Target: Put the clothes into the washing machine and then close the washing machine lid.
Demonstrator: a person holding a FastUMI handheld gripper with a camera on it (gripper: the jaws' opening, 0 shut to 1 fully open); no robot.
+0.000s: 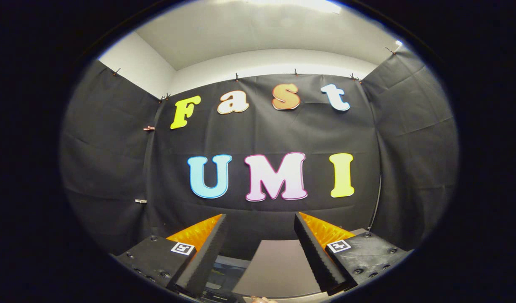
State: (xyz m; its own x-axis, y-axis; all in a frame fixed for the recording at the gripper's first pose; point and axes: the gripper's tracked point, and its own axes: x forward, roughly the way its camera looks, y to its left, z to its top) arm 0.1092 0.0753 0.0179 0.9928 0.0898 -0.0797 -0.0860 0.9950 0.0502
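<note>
My gripper (260, 221) is held level, facing the black cloth wall of the booth. Its two fingers (207, 252) stand wide apart with nothing between them, so it is open. Low between the fingers a grey raised panel (279, 267) shows, likely the washing machine's lid standing open, with a darker part of the machine (226, 273) to its left. A small pale bit of something (262, 299) peeks in at the very bottom below the panel; I cannot tell what it is.
The black cloth wall (262, 134) closes the booth at the back and on both sides. White wall and ceiling (258, 38) rise above it. A thin cable (377, 202) runs down the right corner.
</note>
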